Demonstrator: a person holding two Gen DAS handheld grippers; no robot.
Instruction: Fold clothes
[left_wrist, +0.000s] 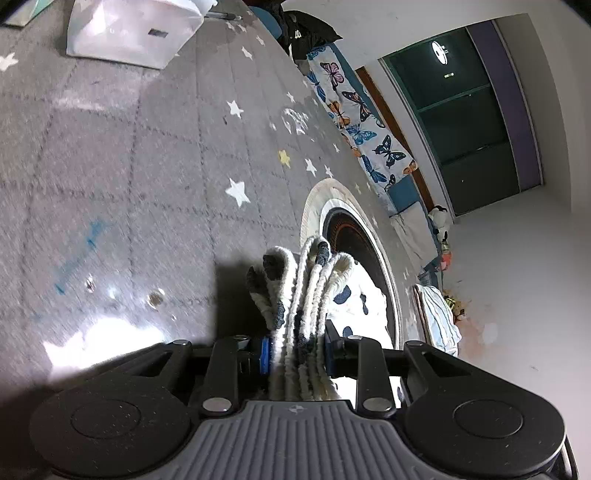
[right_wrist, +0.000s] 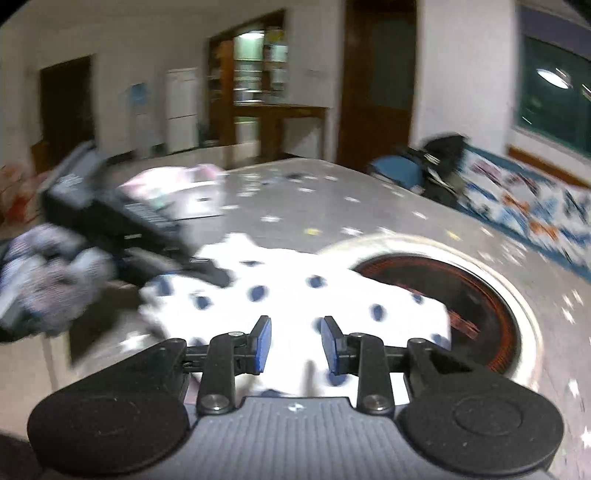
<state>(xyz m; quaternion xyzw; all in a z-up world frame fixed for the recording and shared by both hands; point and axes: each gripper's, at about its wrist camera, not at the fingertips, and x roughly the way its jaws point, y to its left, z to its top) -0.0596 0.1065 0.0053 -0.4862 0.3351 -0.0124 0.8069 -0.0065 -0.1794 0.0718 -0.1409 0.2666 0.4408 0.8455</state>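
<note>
A white garment with dark blue dots (right_wrist: 295, 288) lies spread on the grey star-patterned table (left_wrist: 147, 166), partly over a round dark mat with a pale rim (right_wrist: 480, 288). My left gripper (left_wrist: 297, 350) is shut on several bunched layers of this garment's edge (left_wrist: 303, 295), which stand up between the blue pads. In the right wrist view the left gripper (right_wrist: 216, 275) reaches in from the left, held by a hand in a striped glove (right_wrist: 44, 280). My right gripper (right_wrist: 295, 343) hangs open just above the garment, with nothing between its pads.
A white bag (left_wrist: 129, 33) sits at the table's far end. A bench with a butterfly-print cover (left_wrist: 362, 122) runs along the table's right side, with dark bags (right_wrist: 439, 162) on it. The round mat (left_wrist: 351, 229) lies near that table edge.
</note>
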